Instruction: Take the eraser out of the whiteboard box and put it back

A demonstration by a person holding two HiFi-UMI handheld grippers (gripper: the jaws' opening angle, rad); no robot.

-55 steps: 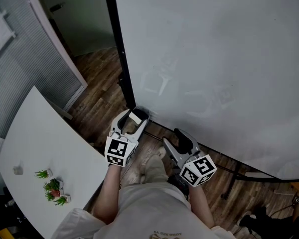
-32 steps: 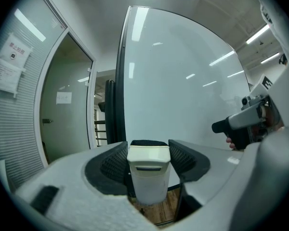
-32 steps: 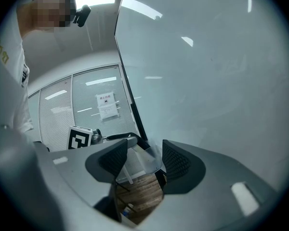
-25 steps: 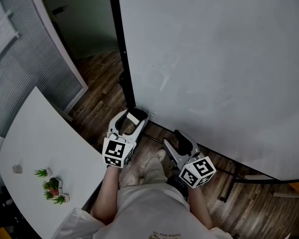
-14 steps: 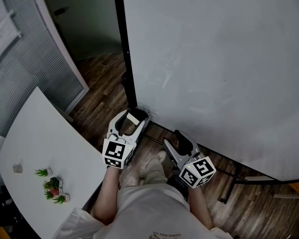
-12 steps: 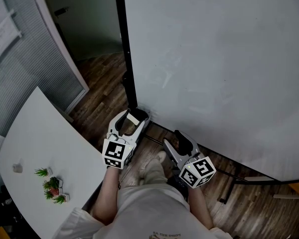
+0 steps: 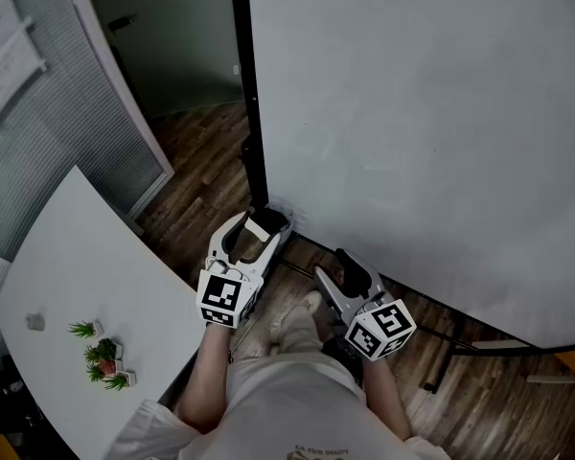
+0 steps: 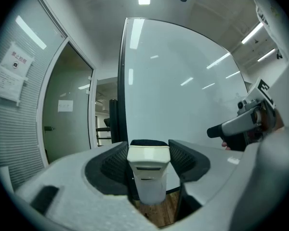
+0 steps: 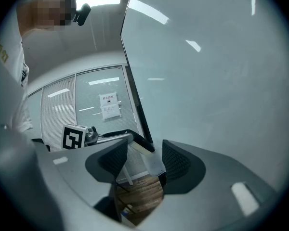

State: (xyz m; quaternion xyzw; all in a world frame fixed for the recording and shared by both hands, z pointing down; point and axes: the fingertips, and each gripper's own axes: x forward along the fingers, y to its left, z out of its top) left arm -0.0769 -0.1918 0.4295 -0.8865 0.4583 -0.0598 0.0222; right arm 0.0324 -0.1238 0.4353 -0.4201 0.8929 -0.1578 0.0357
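**A:** Which step is this?

**B:** The eraser point(image 8: 148, 170) is out of the box. It is clamped between the jaws of the left hand-held gripper point(image 7: 259, 230). The right hand-held gripper point(image 7: 348, 264) is just beside it, jaws apart and empty. The whiteboard point(image 7: 412, 113) stands beyond both.

**A:** And next?

**B:** Probably the return. Carry the eraser to the box, which I can't make out here, seat it inside, then let go.

Grey-white left claw point(image 7: 261, 224) and right claw point(image 7: 347, 263) — each with black-and-white marker cube point(image 7: 222, 298); pale shirt point(image 7: 287, 401).
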